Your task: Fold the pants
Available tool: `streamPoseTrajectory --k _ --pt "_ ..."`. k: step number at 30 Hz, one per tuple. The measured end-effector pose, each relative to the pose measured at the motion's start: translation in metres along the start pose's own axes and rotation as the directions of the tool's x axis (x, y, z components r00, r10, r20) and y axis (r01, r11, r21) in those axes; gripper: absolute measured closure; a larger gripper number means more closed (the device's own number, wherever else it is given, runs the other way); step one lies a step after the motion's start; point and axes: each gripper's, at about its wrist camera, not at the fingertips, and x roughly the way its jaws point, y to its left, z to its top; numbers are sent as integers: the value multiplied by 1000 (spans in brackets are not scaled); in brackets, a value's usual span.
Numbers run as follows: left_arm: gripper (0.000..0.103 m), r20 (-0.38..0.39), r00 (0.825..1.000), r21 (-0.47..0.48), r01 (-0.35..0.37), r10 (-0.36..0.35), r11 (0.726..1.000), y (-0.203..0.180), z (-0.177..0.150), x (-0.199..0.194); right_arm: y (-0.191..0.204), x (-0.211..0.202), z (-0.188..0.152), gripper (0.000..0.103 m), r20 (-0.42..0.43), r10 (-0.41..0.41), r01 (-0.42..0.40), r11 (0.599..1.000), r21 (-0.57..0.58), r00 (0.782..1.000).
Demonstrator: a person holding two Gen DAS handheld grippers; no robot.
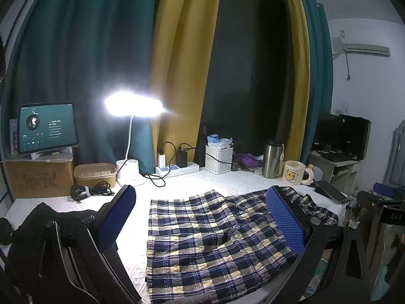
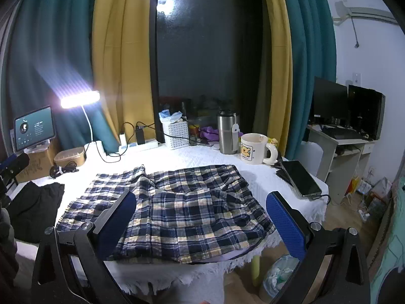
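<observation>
Closest to each camera, both tools are spread wide and hold nothing: the left hand-held gripper [image 1: 202,217] hangs over the left part of the plaid pants [image 1: 217,238], with its right blue pad above the cloth and its left pad over the bare white worktop [image 1: 131,235]. Likewise the right hand-held gripper [image 2: 202,217] is above the near edge of the pants [image 2: 177,210], its fingers on either side of the cloth, not touching it. The pants lie flat and a little wrinkled in the middle of the worktop [image 2: 202,157], reaching its front edge. Left of them lies a black cloth [image 2: 35,202]. Farther back stand a mug [image 2: 253,148], a steel flask [image 2: 227,131], a white basket [image 2: 176,133], a lit desk lamp [image 2: 79,98] and a tablet [image 2: 34,128].
</observation>
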Motion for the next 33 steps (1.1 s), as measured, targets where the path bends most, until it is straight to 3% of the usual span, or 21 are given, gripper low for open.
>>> streamPoseTrajectory --k 33 --pt "1 -7 1000 8 10 -10 1000 0 -1 0 -2 -1 0 0 10 -3 3 1000 9 1000"
